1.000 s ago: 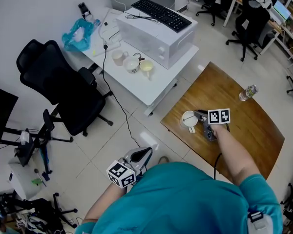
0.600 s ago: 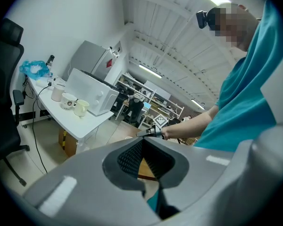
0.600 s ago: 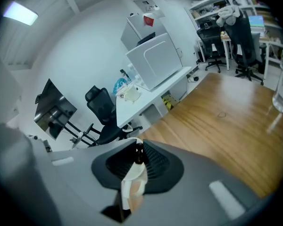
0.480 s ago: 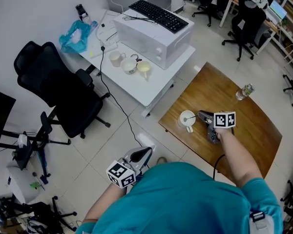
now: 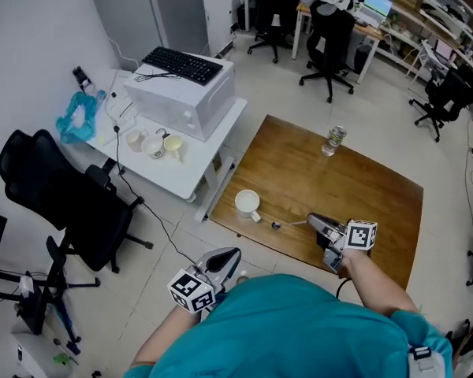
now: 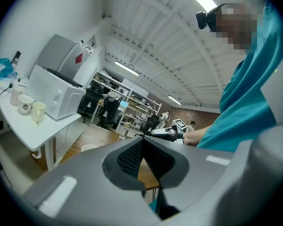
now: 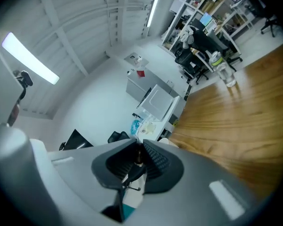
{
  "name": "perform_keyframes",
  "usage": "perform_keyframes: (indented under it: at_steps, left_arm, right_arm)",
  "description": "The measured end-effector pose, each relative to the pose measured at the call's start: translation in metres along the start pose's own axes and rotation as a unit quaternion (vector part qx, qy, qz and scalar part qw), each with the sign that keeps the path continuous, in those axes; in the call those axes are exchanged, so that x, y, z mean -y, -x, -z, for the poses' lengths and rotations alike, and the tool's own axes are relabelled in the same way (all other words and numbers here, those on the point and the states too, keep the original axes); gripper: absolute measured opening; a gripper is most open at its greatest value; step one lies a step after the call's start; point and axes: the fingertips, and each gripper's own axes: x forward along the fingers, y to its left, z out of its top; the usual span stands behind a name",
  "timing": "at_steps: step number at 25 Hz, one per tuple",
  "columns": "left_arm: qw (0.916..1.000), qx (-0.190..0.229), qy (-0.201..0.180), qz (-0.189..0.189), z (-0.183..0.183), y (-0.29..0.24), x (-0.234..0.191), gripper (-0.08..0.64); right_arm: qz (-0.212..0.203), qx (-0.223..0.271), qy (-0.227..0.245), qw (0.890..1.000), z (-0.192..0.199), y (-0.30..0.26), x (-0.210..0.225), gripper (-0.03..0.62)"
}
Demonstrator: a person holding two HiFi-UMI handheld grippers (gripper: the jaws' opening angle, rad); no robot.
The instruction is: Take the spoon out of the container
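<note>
Over the wooden table (image 5: 363,187), right claw (image 5: 311,220), just closed, clamps spoon (image 5: 288,224) near cup (image 5: 247,203).

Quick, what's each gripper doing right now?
Left gripper: shut, nothing in it.
Right gripper: jaws have just closed, clamped on the spoon.

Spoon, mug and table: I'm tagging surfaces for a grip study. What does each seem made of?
Spoon: probably metal, thin, grey with a glint.
Mug: likely glazed ceramic, plain glossy white.
Table: wood or wood veneer, brown with visible grain, slight sheen.
</note>
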Motion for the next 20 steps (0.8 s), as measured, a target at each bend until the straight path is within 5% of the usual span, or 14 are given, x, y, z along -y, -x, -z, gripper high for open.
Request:
perform_keyframes:
  at_steps: [5, 11, 20]
  left_arm:
    - [0.9992, -0.006, -0.012, 0.037, 0.009, -0.069, 0.121, 0.002]
    - [0.9987, 0.0, -0.023, 0.046, 0.056, -0.161, 0.286, 0.002]
    - [0.9977, -0.014, -0.032, 0.057, 0.077, -0.169, 0.421, 0.002]
  right_arm:
    - [0.085, 0.043, -0.039, 0.995, 0.009, 0.173, -0.013, 0.04]
    - [0.117, 0.057, 0.023, 0.991, 0.012, 0.387, -0.04, 0.041]
    - [0.132, 0.044, 0.037, 0.99, 0.073, 0.521, -0.105, 0.041]
